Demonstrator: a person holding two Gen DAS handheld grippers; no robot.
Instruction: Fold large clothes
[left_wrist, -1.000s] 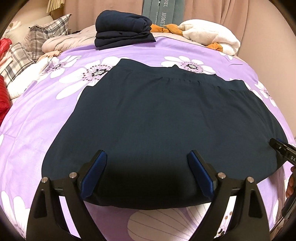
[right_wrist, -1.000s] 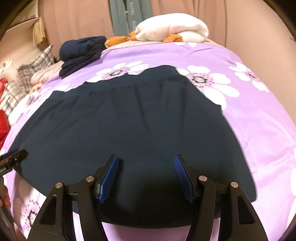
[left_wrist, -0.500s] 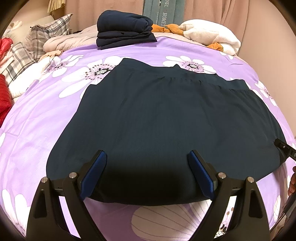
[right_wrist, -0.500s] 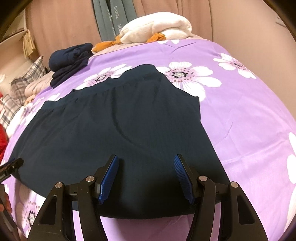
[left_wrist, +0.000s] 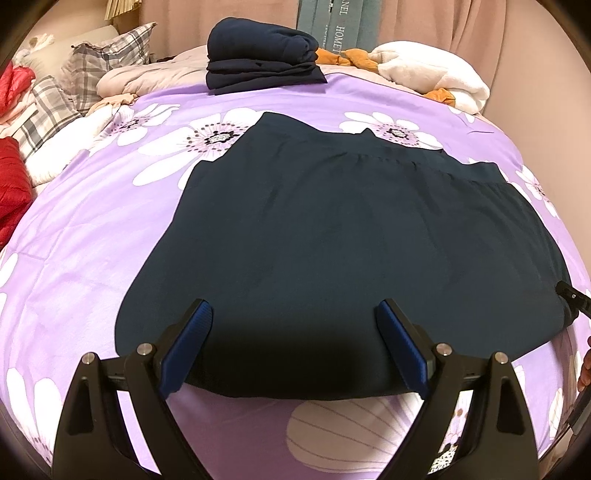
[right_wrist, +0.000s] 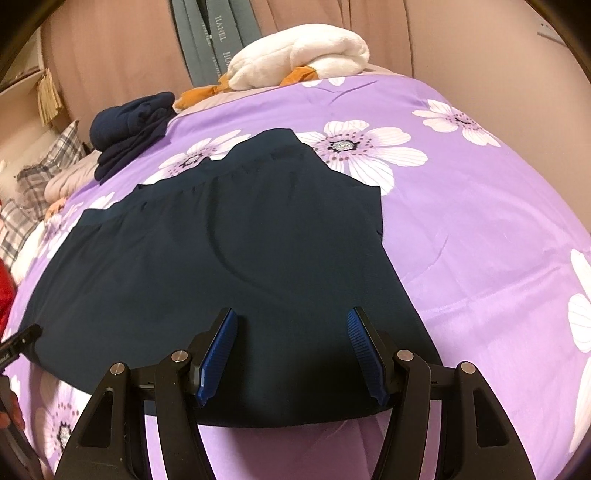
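The dark skirt (left_wrist: 343, 240) is spread flat on the bed (left_wrist: 92, 258), its hem right under both released tools: left hand-held gripper (left_wrist: 295, 347) wide, right hand-held gripper (right_wrist: 291, 350) narrower, nothing grasped. Probably the 2 hem corners should be pinched evenly, so the fold can be carried straight toward the waistband beyond.

Purple floral bedspread (left_wrist: 92, 229). Folded navy stack (left_wrist: 258, 55) at far edge. White plush with orange parts (right_wrist: 299, 55) beside it. Plaid pillows (left_wrist: 107, 62), red padded item (left_wrist: 11, 184) left. Pink curtain (right_wrist: 110, 48) behind.
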